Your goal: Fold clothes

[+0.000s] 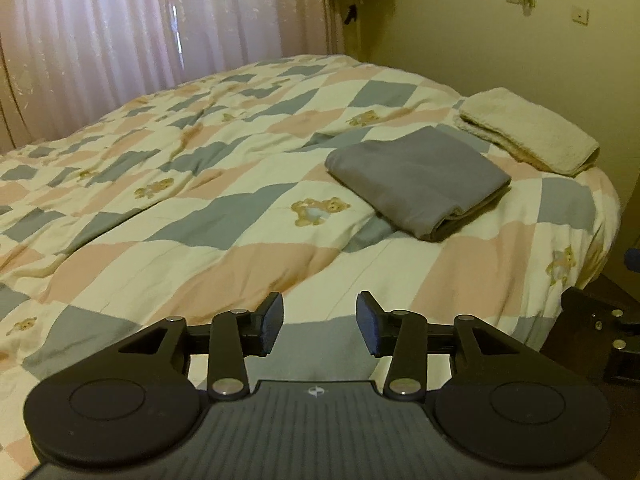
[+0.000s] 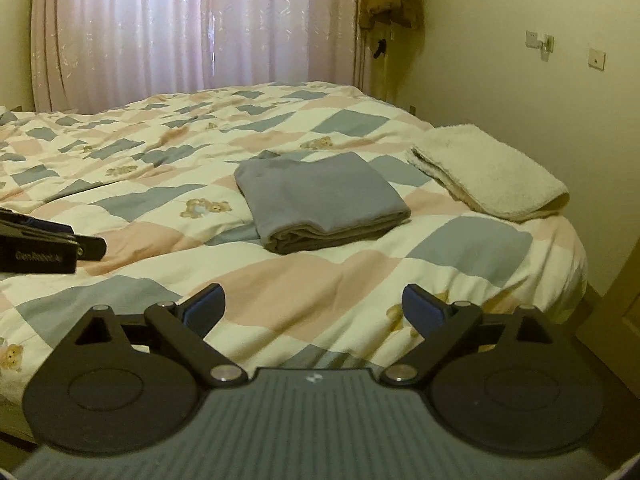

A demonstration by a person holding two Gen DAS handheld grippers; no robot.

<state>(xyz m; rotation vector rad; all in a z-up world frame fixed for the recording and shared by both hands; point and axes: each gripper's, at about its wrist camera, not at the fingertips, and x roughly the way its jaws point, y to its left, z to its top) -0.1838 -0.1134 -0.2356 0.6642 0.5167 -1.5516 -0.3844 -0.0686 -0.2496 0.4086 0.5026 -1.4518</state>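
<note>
Both grippers, left (image 1: 319, 324) and right (image 2: 314, 312), hover with jaws parted and empty above the quilt's (image 2: 304, 280) near edge, well short of the folded grey garment (image 2: 320, 200).

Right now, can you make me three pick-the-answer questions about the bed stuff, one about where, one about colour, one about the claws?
1. Where is the cream fluffy folded towel?
A. on the floor
B. near the bed's right edge by the wall
C. on the curtain

2. What colour is the flat folded cloth in the middle?
A. grey
B. red
C. green

3. How are the left claw and right claw?
A. both holding cloth
B. both open, empty
C. one shut

Answers: B, it lies beside the wall; A, it looks grey; B, gaps show between both finger pairs.
</note>
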